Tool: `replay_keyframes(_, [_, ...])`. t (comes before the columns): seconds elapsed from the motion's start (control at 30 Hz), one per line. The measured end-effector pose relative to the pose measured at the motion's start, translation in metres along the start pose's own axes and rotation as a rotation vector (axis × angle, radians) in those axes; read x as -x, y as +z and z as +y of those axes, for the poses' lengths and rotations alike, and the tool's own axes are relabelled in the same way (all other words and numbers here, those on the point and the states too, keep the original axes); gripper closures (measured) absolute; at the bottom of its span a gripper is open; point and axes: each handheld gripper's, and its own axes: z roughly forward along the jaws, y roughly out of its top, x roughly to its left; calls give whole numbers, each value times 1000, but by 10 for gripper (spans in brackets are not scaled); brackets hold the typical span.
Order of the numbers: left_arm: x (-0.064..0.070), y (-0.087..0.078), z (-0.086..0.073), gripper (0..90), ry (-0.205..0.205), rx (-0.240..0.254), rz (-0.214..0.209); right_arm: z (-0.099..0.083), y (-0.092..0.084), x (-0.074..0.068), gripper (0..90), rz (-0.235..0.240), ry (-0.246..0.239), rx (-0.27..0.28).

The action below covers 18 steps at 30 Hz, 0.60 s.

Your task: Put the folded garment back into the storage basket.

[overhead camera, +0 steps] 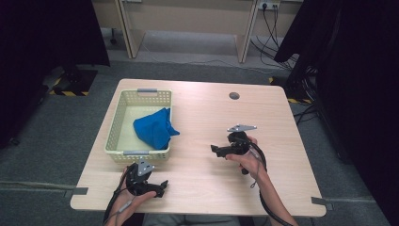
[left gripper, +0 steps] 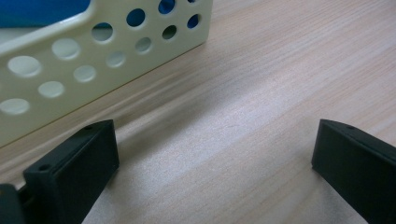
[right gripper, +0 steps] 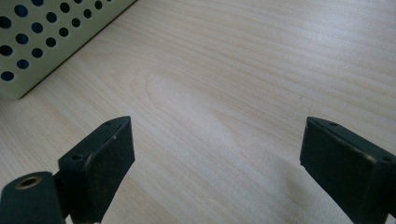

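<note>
**Cloth binned, both claws idle**

My right gripper (overhead camera: 217, 149) is spread wide with nothing between the jaws, low over the pale wooden table (overhead camera: 207, 127). My left gripper (overhead camera: 163, 184) is spread too, just beside the cream perforated plastic basket (overhead camera: 115, 127). The crumpled blue cloth (overhead camera: 154, 127) lies inside it. Placing step looks done, probably; next I would park both hands.

High view steeply down on table (overhead camera: 202, 117); both gripper views low, close, sharing basket (left gripper: 93, 56) wall.

A perforated, glossy cream plastic basket (overhead camera: 117, 123) holds soft blue cloth (overhead camera: 155, 127) on a smooth, matt pale-wood table (overhead camera: 207, 122).
</note>
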Motion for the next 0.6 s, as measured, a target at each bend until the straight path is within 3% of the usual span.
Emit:
replay_keyframes(0.13, [0,0,0,0,0,0,0,-5,-2,-2,100,5,1,12])
replay_keyframes(0.6, [0,0,0,0,0,0,0,-21,-3,-6,98,-13,-22,-22])
